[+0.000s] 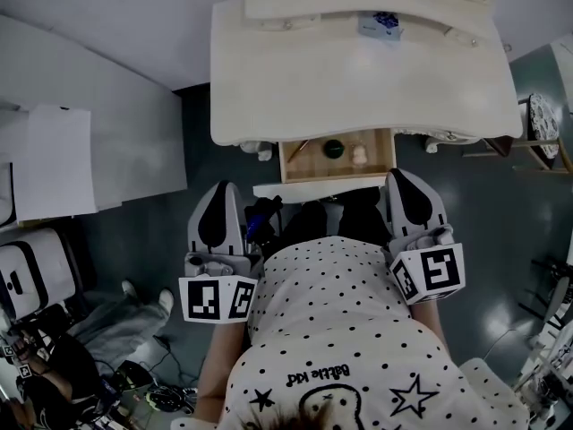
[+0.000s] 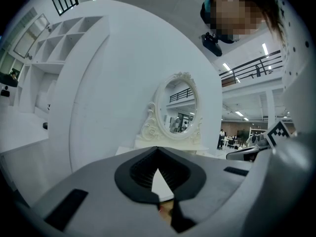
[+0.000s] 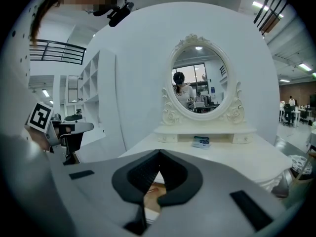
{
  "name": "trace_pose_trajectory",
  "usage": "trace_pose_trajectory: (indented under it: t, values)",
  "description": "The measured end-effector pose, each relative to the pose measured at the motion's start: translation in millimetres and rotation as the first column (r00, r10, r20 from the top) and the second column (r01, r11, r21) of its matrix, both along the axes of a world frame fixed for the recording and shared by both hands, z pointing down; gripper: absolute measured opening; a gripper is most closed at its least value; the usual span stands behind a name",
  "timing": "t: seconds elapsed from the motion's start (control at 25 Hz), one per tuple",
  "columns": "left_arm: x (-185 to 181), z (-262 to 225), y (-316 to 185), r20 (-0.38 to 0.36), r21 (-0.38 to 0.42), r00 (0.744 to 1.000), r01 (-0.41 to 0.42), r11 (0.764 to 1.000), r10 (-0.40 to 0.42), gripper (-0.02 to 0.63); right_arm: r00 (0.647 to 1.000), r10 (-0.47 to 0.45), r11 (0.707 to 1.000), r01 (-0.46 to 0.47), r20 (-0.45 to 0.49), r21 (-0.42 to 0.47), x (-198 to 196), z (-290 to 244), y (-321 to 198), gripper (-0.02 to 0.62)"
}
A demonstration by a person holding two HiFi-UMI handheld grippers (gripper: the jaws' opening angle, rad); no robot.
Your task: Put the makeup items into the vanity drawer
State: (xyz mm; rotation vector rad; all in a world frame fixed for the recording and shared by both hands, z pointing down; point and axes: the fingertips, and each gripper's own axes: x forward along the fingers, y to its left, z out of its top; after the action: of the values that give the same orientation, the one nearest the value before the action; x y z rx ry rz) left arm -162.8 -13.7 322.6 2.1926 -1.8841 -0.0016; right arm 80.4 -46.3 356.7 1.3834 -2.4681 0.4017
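The white vanity (image 1: 269,70) stands ahead of me with its wooden drawer (image 1: 292,162) pulled open. Inside lie a dark round item (image 1: 333,149), a pale item (image 1: 359,154) and a thin stick (image 1: 298,149). My left gripper (image 1: 221,188) hangs shut and empty below the drawer's left end. Level with the drawer front's right end, my right gripper (image 1: 402,177) is also shut and empty. In the left gripper view the jaws (image 2: 158,154) meet at their tips. The right gripper (image 3: 159,154) points at the vanity top. A small blue packet (image 3: 201,141) lies below the oval mirror (image 3: 200,78).
A white partition (image 1: 98,133) runs along the left of the vanity. Another person sits on the floor at lower left (image 1: 54,365). A stand with a round patterned thing (image 1: 543,125) is at the right. The blue packet (image 1: 380,23) lies at the back of the vanity top.
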Motion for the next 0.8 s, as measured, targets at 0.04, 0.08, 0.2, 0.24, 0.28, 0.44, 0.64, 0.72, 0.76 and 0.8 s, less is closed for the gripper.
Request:
trace_pose_trajectory:
  t: [0.04, 0.08, 0.2, 0.24, 0.28, 0.44, 0.64, 0.72, 0.76, 0.8]
  values:
    - [0.2, -0.5, -0.3, 0.001, 0.0, 1.0, -0.001, 1.0, 0.001, 0.006, 1.0, -0.002, 1.0, 0.002, -0.001, -0.005, -0.4, 0.4, 0.0, 0.008]
    - [0.3, -1.0, -0.8, 0.0, 0.0, 1.0, -0.003, 1.0, 0.003, 0.006, 1.0, -0.006, 1.0, 0.006, -0.004, -0.01, -1.0, 0.8, 0.0, 0.008]
    - [1.0, -1.5, -2.3, 0.001, 0.003, 1.0, -0.008, 1.0, 0.008, 0.006, 1.0, -0.006, 1.0, 0.006, -0.008, -0.025, -1.7, 2.6, 1.4, 0.008]
    - [0.8, -1.2, -2.3, 0.003, 0.003, 1.0, -0.008, 1.0, 0.008, 0.006, 1.0, -0.005, 1.0, 0.005, -0.007, -0.03, -1.9, 3.4, 2.8, 0.008]
    - [0.2, -0.3, -2.2, 0.005, 0.002, 1.0, -0.007, 1.0, 0.007, 0.006, 1.0, -0.007, 0.999, 0.007, -0.006, -0.034, -2.6, 4.1, 4.4, 0.008]
    - [-4.5, 5.8, -7.0, 0.009, -0.019, 1.0, -0.004, 1.0, 0.004, 0.006, 0.999, -0.032, 0.998, 0.031, -0.014, -0.056, -9.8, 7.7, 8.2, 0.008]
    - [0.0, 15.6, -12.4, 0.001, -0.051, 1.0, -0.022, 0.998, 0.022, 0.006, 0.999, -0.026, 0.996, 0.023, -0.04, -0.088, -5.8, 18.1, 10.3, 0.008]
    - [0.5, 18.4, -14.0, -0.004, -0.058, 1.0, -0.025, 0.998, 0.025, 0.006, 0.999, -0.016, 0.995, 0.013, -0.03, -0.099, -4.1, 20.3, 7.9, 0.008]
    - [0.8, 19.5, -15.0, -0.006, -0.061, 1.0, -0.027, 0.998, 0.027, 0.006, 1.0, -0.012, 0.995, 0.01, -0.026, -0.103, -3.7, 21.1, 6.6, 0.008]
    - [1.4, 20.4, -15.5, -0.007, -0.064, 1.0, -0.029, 0.998, 0.029, 0.006, 1.0, -0.011, 0.994, 0.008, -0.025, -0.105, -3.5, 21.7, 5.8, 0.008]
